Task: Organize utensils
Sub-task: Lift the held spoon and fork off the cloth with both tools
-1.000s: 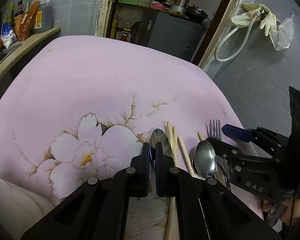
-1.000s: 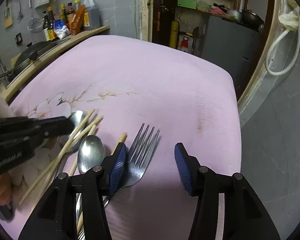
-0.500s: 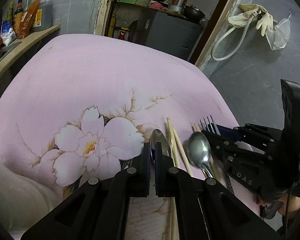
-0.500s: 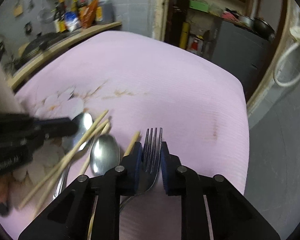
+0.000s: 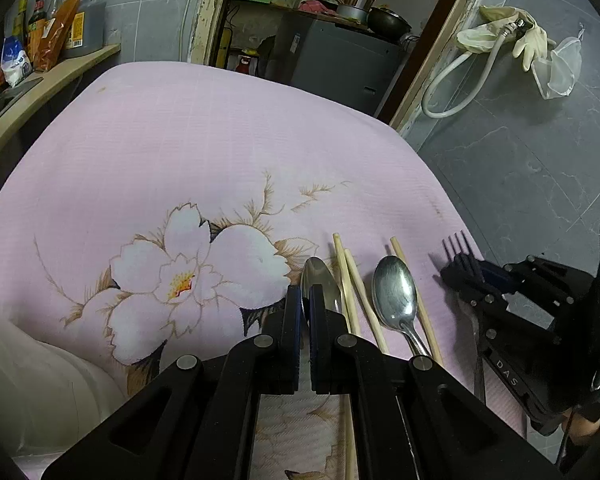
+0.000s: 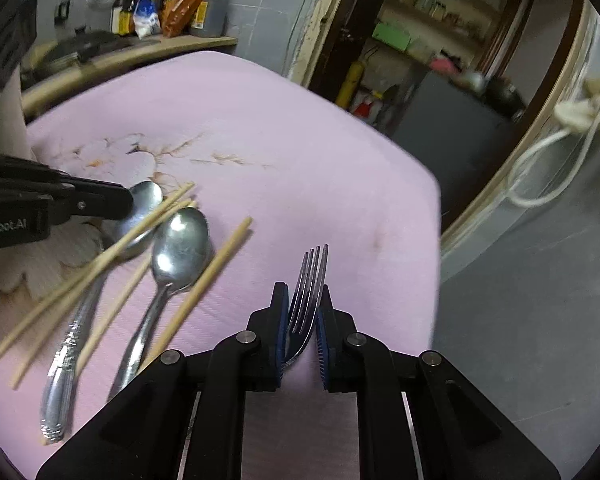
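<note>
Fingers of our right gripper [image 6: 303, 320], wide apart a second ago, now clamp the fork [image 6: 309, 280], tines forward above the pink tablecloth [image 6: 300, 152]: it can be moved. Our left gripper [image 5: 305, 312] stays pinched on the left-hand spoon [image 5: 320, 280].

Glossy metal fork [image 6: 309, 288], matt wooden chopsticks [image 6: 204, 280], ribbed pink cloth [image 5: 220, 152].

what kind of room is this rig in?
Most likely a home kitchen. Sauce and oil bottles crowd a wooden shelf along a grey tiled wall, a dark pot sits on a cabinet past the doorway, and spoons, chopsticks and a fork lie on a pink flowered tablecloth.
</note>
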`<state>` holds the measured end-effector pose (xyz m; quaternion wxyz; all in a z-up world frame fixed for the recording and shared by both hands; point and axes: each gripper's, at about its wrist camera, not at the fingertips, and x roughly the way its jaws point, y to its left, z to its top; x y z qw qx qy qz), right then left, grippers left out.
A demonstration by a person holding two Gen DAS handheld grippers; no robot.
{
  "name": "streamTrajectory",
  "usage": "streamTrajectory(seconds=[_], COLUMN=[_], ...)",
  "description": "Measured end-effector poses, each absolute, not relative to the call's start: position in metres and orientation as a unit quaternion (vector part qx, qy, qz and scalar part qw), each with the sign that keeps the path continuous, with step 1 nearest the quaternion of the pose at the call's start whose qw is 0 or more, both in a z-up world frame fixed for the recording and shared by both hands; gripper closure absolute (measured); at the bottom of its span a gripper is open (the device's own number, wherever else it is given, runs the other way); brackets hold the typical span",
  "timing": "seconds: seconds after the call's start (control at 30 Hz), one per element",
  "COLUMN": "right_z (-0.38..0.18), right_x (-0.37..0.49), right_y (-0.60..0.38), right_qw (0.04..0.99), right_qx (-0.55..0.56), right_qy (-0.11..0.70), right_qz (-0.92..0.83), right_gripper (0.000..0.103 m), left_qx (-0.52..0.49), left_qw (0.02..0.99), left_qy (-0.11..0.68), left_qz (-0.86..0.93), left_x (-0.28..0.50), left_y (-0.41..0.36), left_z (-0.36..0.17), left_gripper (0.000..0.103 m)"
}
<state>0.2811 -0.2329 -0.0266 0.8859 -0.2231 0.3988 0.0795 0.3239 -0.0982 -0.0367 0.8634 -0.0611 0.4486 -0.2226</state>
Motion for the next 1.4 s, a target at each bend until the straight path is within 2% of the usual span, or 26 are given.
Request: streamTrajectory(seconds=[0.1, 0.37, 0.57, 0.8, 0.97, 1.03, 1.2, 1.4], right_z=[-0.026, -0.028, -0.019, -0.011, -0.015, -0.017, -0.02, -0.022], right_x=[0.283, 0.286, 0.277, 0.27, 0.279, 0.278, 0.272, 0.265], right_y=[-0.231, -0.24, -0.252, -0.26, -0.277, -0.274, -0.255, -0.289], right_qw=[0.884, 0.883, 0.881, 0.883, 0.885, 0.884, 0.886, 0.884], right_qx=[-0.231, -0.145, -0.069, -0.026, 0.042, 0.043, -0.045, 0.003], right_qy=[0.398, 0.428, 0.439, 0.44, 0.439, 0.438, 0.44, 0.448], right_qz=[0.075, 0.127, 0.159, 0.162, 0.149, 0.157, 0.139, 0.132], right_gripper=[0.092, 0.091, 0.08, 0.079, 0.08, 0.092, 0.094, 0.094], left_qx=[-0.061, -0.062, -0.062, -0.063, -0.063, -0.063, -0.063, -0.063], left_qw=[0.863, 0.863, 0.862, 0.861, 0.86, 0.86, 0.859, 0.858], left_qy=[0.449, 0.45, 0.452, 0.453, 0.454, 0.454, 0.455, 0.457], left_qz=[-0.223, -0.223, -0.223, -0.224, -0.224, -0.224, -0.224, -0.225], left_x=[0.324, 0.325, 0.325, 0.325, 0.325, 0.325, 0.325, 0.326], left_y=[-0.098, -0.098, -0.098, -0.096, -0.096, -0.096, -0.097, -0.097], left_z=[-0.037, -0.037, -0.037, -0.039, -0.039, -0.039, -0.038, -0.038], left_gripper=[0.101, 0.101, 0.101, 0.101, 0.101, 0.101, 0.101, 0.101])
